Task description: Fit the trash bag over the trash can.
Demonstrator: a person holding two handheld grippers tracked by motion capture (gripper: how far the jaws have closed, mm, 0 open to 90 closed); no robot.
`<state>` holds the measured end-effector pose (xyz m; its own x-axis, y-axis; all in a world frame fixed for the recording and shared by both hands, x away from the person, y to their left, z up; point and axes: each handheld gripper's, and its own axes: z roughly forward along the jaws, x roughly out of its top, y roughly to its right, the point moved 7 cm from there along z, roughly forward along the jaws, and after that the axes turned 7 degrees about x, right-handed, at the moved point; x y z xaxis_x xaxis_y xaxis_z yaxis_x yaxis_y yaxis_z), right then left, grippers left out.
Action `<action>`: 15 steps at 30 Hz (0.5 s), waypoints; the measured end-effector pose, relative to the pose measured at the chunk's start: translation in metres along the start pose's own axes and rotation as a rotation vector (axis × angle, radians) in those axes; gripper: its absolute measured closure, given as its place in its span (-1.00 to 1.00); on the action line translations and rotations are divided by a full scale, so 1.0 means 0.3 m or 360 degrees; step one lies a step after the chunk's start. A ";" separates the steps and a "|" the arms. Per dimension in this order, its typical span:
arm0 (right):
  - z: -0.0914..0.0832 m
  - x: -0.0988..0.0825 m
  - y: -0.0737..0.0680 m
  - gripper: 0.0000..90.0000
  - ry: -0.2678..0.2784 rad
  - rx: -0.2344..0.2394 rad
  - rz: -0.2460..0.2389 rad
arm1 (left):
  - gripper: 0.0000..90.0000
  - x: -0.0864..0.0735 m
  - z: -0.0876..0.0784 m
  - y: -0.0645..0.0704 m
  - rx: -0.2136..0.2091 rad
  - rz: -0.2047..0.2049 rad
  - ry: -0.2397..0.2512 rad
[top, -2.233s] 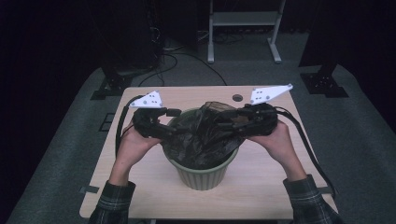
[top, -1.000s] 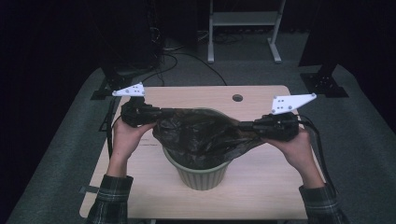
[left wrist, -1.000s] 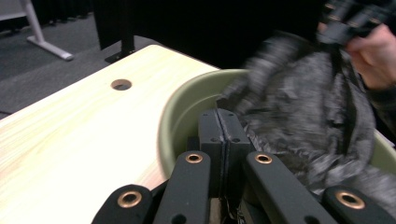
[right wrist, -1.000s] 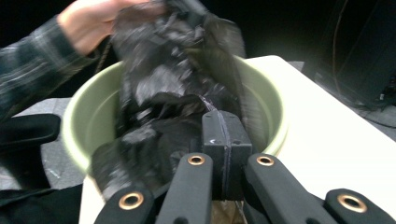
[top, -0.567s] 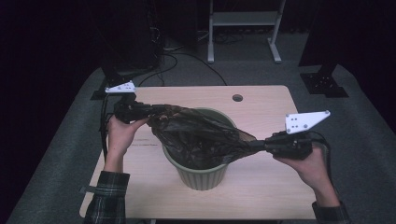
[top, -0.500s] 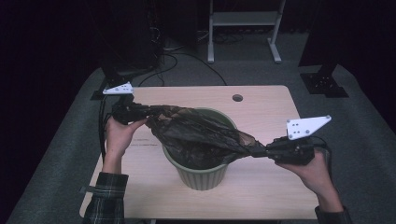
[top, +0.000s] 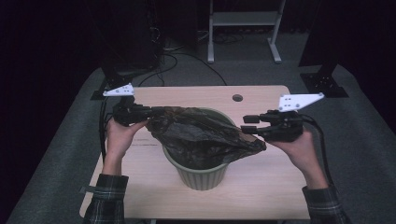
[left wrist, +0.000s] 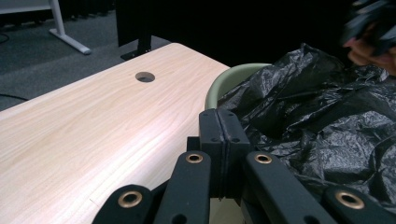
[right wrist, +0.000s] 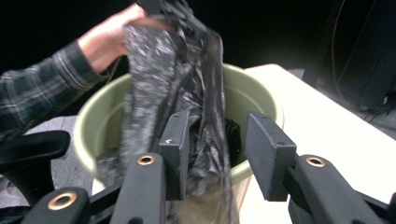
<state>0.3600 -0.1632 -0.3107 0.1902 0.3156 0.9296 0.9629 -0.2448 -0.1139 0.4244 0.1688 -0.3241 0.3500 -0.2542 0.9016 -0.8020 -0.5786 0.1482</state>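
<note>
A crumpled black plastic bag [top: 201, 135] lies across the mouth of a pale green bin [top: 201, 175] in the middle of the table. My left gripper [top: 140, 112] is shut on the bag's left edge; in the left gripper view its jaws [left wrist: 223, 140] are pressed together, with the bag [left wrist: 317, 126] bunched to their right. My right gripper [top: 250, 123] hovers by the bin's right rim. Its jaws have just been opening and now stand apart [right wrist: 224, 154]. The bag [right wrist: 187, 84] hangs loose past them, and no pad presses on it.
The light wooden table [top: 266, 186] has a round cable hole [top: 237, 98] near its far edge. Beyond it, on a grey carpet, stand dark equipment, cables and a white frame [top: 243, 28]. The bin rim [right wrist: 252, 88] is close in front of my right gripper.
The right gripper, which was pulling the bag taut down to the right, has opened and let go, then moved back up beside the bin. The bag has slumped onto the bin. The left gripper keeps its hold.
</note>
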 end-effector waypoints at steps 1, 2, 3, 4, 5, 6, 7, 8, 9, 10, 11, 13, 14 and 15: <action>0.000 0.000 0.000 0.32 0.0000 0.0000 0.0000 | 1.00 0.000 0.000 0.000 0.0000 0.0000 0.0000; 0.040 -0.013 0.022 0.37 -0.0045 -0.0006 0.0016 | 1.00 0.001 -0.001 0.002 -0.0003 0.0002 0.0008; 0.054 -0.018 0.030 0.47 -0.0060 -0.0010 0.0022 | 1.00 0.002 -0.002 0.001 -0.0003 0.0006 0.0007; 0.071 -0.024 0.039 0.63 -0.0077 -0.0006 0.0025 | 1.00 0.002 -0.001 0.000 -0.0005 0.0009 0.0008; 0.071 -0.024 0.039 0.63 -0.0077 -0.0006 0.0025 | 1.00 0.002 -0.001 0.000 -0.0005 0.0009 0.0008; 0.090 -0.029 0.048 0.74 -0.0094 0.0008 0.0034 | 1.00 0.002 0.000 0.000 -0.0007 0.0012 0.0013; 0.106 -0.030 0.071 0.99 -0.0096 -0.0010 0.0050 | 1.00 0.002 0.004 -0.003 -0.0003 0.0018 0.0020; 0.109 -0.029 0.084 0.99 -0.0094 -0.0039 0.0052 | 1.00 0.001 0.011 -0.007 0.0001 0.0019 0.0026; 0.109 -0.029 0.084 0.99 -0.0094 -0.0039 0.0052 | 1.00 0.001 0.011 -0.007 0.0001 0.0019 0.0026; 0.113 -0.028 0.127 1.00 -0.0072 -0.0109 0.0086 | 1.00 -0.002 0.028 -0.017 0.0008 0.0017 0.0017; 0.113 -0.028 0.127 1.00 -0.0072 -0.0109 0.0086 | 1.00 -0.002 0.028 -0.017 0.0008 0.0017 0.0017; 0.118 -0.030 0.176 1.00 -0.0048 -0.0201 0.0112 | 1.00 -0.008 0.049 -0.030 0.0028 0.0015 0.0001; 0.127 -0.036 0.214 1.00 -0.0031 -0.0265 0.0137 | 1.00 -0.017 0.072 -0.041 0.0041 0.0003 -0.0018; 0.127 -0.036 0.214 1.00 -0.0031 -0.0265 0.0137 | 1.00 -0.017 0.072 -0.041 0.0041 0.0003 -0.0018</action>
<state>0.4272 -0.1474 -0.3414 0.2755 0.3042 0.9119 0.8983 -0.4193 -0.1315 0.4428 0.1604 -0.3393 0.3542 -0.2637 0.8972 -0.7900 -0.5978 0.1362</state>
